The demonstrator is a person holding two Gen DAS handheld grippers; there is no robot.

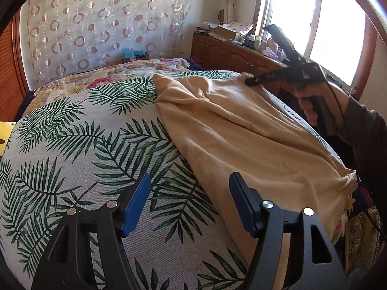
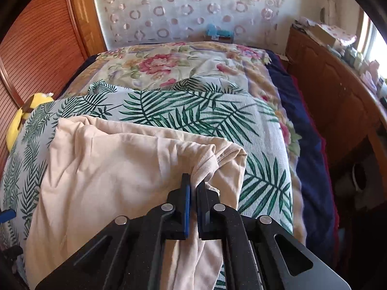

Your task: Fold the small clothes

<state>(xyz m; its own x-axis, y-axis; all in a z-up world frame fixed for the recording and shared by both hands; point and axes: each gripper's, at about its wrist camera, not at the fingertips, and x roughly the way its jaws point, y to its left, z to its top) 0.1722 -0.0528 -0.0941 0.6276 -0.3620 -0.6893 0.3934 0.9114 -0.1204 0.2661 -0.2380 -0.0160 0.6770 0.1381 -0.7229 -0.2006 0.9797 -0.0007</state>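
A beige garment (image 1: 241,130) lies spread and wrinkled on the palm-leaf cloth (image 1: 84,145) of the bed. My left gripper (image 1: 191,188) is open and empty, hovering over the leaf cloth at the garment's near left edge. My right gripper (image 2: 193,186) is shut on a bunched corner of the beige garment (image 2: 121,169), which drapes down between its jaws. The left wrist view shows the right gripper (image 1: 249,81) at the garment's far corner, held by a hand.
A floral blanket (image 2: 169,65) covers the bed's far end. A wooden cabinet (image 2: 333,91) with clutter stands on the right under the window. A yellow plush toy (image 2: 21,118) sits at the bed's left edge by a wooden door (image 2: 36,48).
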